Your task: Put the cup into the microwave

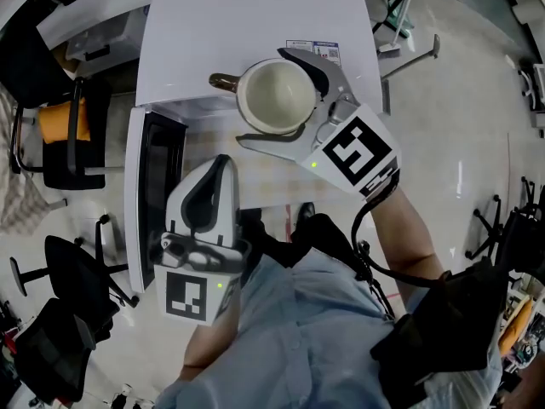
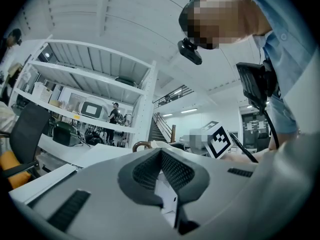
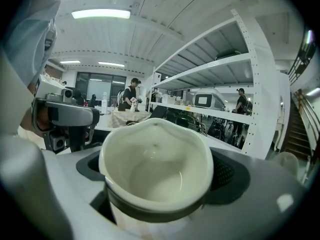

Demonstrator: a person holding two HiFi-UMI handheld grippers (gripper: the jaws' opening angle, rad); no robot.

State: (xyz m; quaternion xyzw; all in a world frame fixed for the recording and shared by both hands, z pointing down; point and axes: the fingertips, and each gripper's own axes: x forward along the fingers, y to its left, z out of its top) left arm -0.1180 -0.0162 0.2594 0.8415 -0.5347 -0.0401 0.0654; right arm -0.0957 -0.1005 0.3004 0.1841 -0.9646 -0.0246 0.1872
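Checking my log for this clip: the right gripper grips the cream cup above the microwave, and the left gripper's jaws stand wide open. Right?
Not quite. The left gripper has its jaws shut together with nothing between them, as the left gripper view shows. The rest holds: the right gripper grips the cream cup above the microwave.

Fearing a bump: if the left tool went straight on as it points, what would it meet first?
Probably the cup in the right tool; its brown handle shows just beyond the shut left tool, though depth is unclear.
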